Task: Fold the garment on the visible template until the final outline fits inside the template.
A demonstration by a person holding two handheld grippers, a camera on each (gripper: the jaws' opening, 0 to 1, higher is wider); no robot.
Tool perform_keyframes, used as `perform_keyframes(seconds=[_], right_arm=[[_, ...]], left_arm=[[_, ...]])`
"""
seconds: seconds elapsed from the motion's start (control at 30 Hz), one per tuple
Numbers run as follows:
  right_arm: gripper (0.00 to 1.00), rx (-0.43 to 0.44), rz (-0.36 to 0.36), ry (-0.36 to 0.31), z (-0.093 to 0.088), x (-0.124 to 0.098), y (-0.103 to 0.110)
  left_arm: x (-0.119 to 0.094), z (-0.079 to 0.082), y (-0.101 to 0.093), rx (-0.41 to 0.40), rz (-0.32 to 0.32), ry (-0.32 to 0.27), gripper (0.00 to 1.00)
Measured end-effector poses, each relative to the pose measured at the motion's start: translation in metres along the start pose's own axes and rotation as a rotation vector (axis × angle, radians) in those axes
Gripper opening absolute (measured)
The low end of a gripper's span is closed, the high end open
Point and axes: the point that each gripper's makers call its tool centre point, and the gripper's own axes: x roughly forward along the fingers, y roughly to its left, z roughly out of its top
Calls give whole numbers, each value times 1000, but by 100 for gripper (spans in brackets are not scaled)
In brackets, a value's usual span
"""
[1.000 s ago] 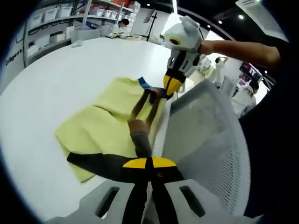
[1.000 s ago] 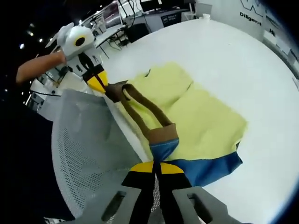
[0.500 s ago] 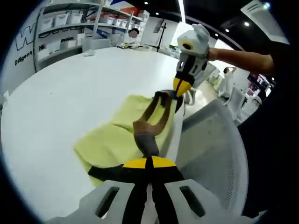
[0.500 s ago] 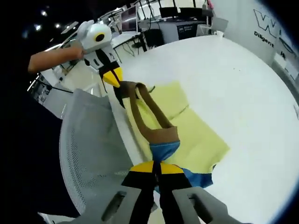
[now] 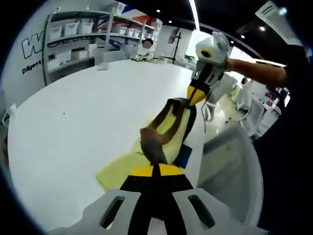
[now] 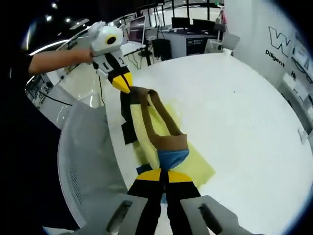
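the left gripper [image 5: 155,172] and right gripper [image 6: 164,175] are each clamped on the garment [image 5: 164,129], which is stretched lengthwise between them above the table [image 6: 234,112].

Open white table [image 5: 73,127] stretches wide on the far side of the yellow garment [image 6: 195,164] stretched between my two grippers, while a grey mesh chair back [image 6: 85,166] crowds the near edge and shelving with bins [image 5: 88,36] lines the wall beyond.
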Motion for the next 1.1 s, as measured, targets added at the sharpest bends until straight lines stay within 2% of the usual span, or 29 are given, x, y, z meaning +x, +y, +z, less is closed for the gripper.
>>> perform_keyframes(seconds=[0.23, 0.3, 0.47, 0.57, 0.7, 0.87, 1.1], right_arm=[[0, -26, -61, -30, 7, -3, -21], [0, -47, -116, -65, 15, -6, -33], [0, -57, -127, -79, 20, -7, -39], [0, -70, -132, -71, 20, -7, -43], [0, -122, -191, -96, 28, -9, -56], [0, -137, -211, -101, 32, -6, -66], [0, -147, -263, -113, 42, -2, -84]], left_arm=[[1, 15, 19, -7, 68, -18, 0], [1, 20, 21, -14, 74, -23, 0], [3, 33, 29, 30, 121, -35, 0], [4, 40, 32, 27, 135, -44, 0], [6, 45, 41, 38, 177, -38, 0], [6, 53, 54, 36, 222, -46, 0], [6, 55, 72, 70, 271, -31, 0]])
